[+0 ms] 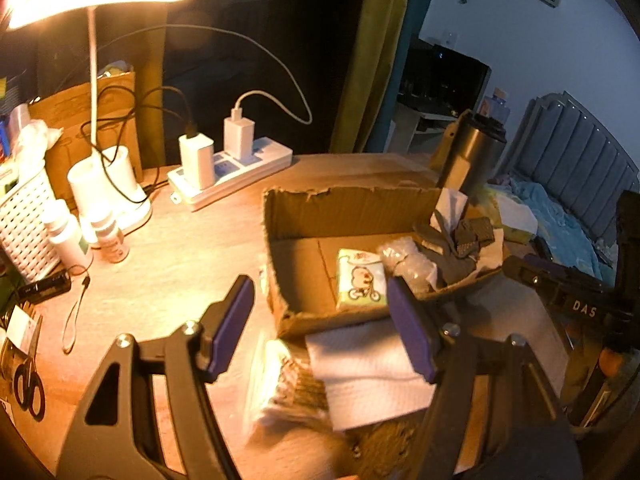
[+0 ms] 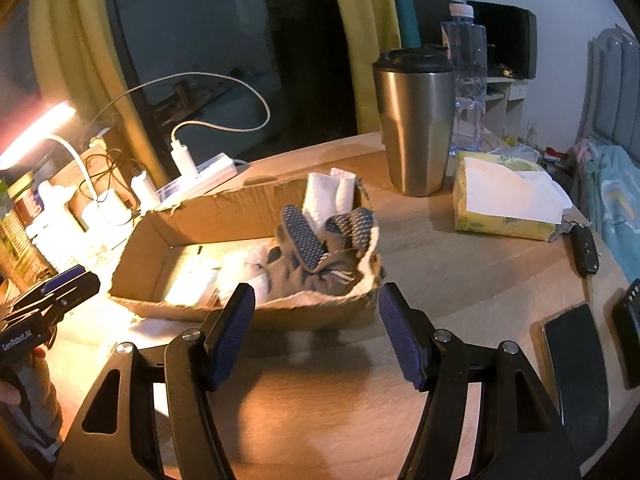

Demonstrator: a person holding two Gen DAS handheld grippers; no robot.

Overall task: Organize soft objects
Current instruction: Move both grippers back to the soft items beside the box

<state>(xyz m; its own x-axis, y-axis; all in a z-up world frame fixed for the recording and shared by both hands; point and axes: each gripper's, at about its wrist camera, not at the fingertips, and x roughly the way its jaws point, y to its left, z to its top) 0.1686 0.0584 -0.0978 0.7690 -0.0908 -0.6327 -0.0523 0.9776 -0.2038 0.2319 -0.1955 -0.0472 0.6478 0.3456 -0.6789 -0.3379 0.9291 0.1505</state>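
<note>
A shallow cardboard box [image 1: 344, 204] [image 2: 208, 216] sits on the wooden table. Inside lie a tissue pack with a cartoon print [image 1: 362, 280], a bubble-wrap bundle [image 1: 404, 260], grey gloves with dotted palms [image 1: 464, 240] [image 2: 320, 248] and folded white paper [image 2: 330, 196]. My left gripper [image 1: 320, 320] is open and empty, just in front of the box, above a white paper towel [image 1: 368, 372] and a wrapped packet [image 1: 288, 384]. My right gripper [image 2: 316, 328] is open and empty, in front of the box's near right corner. The left gripper also shows in the right wrist view [image 2: 56, 292].
A steel tumbler [image 2: 416, 128], water bottle [image 2: 466, 80] and yellow tissue box [image 2: 504, 200] stand to the right of the box. A car key [image 2: 584, 248] and phone [image 2: 576, 368] lie at the right edge. A power strip [image 1: 232, 176], lamp base [image 1: 108, 192], bottles [image 1: 68, 236] and scissors [image 1: 28, 388] are on the left.
</note>
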